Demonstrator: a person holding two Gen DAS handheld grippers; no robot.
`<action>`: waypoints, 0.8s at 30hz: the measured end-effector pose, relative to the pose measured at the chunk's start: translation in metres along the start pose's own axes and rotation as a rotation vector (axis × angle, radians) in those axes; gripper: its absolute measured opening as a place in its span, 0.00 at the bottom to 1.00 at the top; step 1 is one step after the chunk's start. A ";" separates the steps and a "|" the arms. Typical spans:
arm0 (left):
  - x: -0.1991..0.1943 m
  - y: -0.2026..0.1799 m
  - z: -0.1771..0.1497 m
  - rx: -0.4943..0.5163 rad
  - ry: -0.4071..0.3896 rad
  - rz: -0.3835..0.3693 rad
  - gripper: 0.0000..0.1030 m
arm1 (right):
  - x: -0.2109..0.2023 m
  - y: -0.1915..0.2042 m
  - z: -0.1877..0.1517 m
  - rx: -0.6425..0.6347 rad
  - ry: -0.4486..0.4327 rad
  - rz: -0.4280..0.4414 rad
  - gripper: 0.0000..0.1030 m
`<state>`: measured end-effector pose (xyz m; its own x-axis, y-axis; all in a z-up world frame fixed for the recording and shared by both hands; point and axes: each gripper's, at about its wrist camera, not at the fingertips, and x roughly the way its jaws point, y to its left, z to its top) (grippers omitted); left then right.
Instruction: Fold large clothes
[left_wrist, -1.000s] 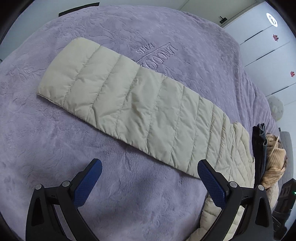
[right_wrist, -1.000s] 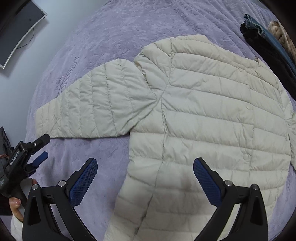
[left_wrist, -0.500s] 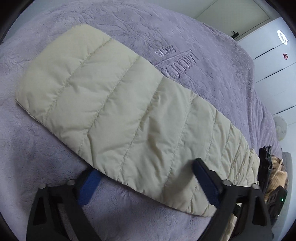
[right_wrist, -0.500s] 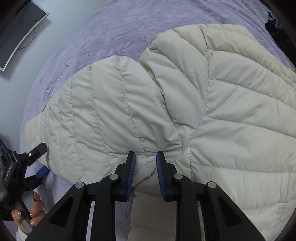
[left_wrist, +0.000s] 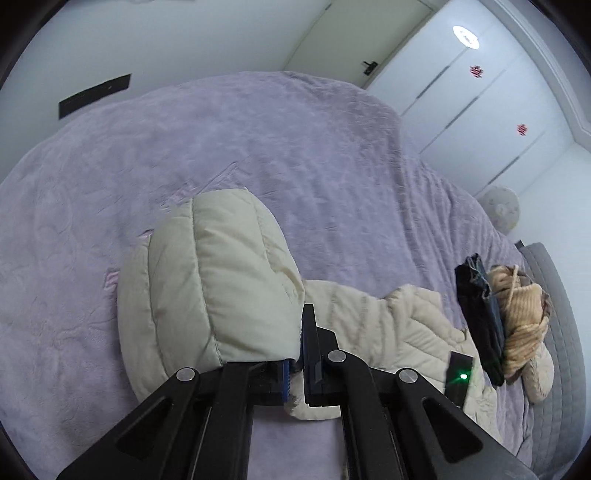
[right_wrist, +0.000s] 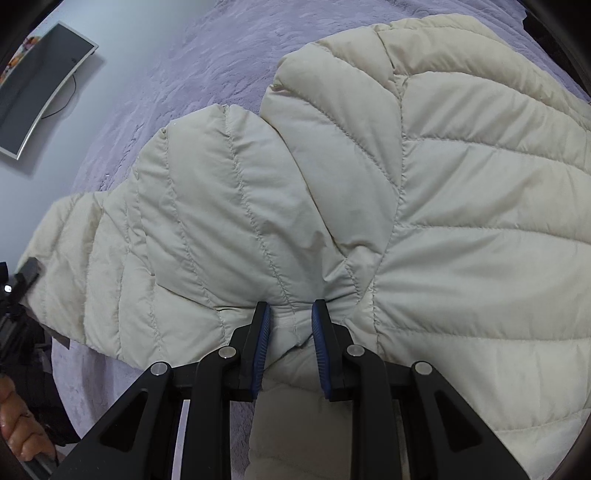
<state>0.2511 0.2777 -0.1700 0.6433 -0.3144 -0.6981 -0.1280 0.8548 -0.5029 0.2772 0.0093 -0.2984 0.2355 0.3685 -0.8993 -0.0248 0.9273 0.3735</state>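
A cream quilted puffer jacket (right_wrist: 443, 229) lies spread on a lilac bed cover (left_wrist: 295, 155). My left gripper (left_wrist: 295, 343) is shut on the edge of the jacket's sleeve (left_wrist: 210, 291), which hangs lifted and bunched over the left finger. In the right wrist view the same sleeve (right_wrist: 207, 221) stretches left from the body. My right gripper (right_wrist: 290, 325) is shut on a pinch of fabric at the armpit, where sleeve meets body. The left gripper's body (right_wrist: 18, 295) and a hand (right_wrist: 18, 432) show at that view's left edge.
A pile of dark and tan clothes (left_wrist: 502, 317) sits at the bed's right side, by a grey quilted edge (left_wrist: 561, 332). White wardrobe doors (left_wrist: 480, 92) stand behind the bed. A monitor (right_wrist: 40, 85) hangs on the wall left of the bed.
My left gripper closed on the sleeve's edge and lifted it off the bed. My right gripper came down onto the jacket and closed on the armpit fabric, then stayed put.
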 end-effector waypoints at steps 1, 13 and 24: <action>-0.002 -0.016 0.002 0.031 -0.003 -0.021 0.06 | -0.002 -0.003 -0.002 0.001 -0.003 0.004 0.25; 0.031 -0.201 -0.051 0.374 0.128 -0.123 0.06 | -0.110 -0.106 -0.018 0.147 -0.071 0.129 0.26; 0.150 -0.306 -0.190 0.821 0.386 0.117 0.06 | -0.201 -0.276 -0.100 0.395 -0.133 -0.072 0.26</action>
<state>0.2437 -0.1096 -0.2177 0.3436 -0.1971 -0.9182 0.4958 0.8685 -0.0009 0.1393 -0.3147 -0.2434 0.3467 0.2683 -0.8988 0.3646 0.8443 0.3926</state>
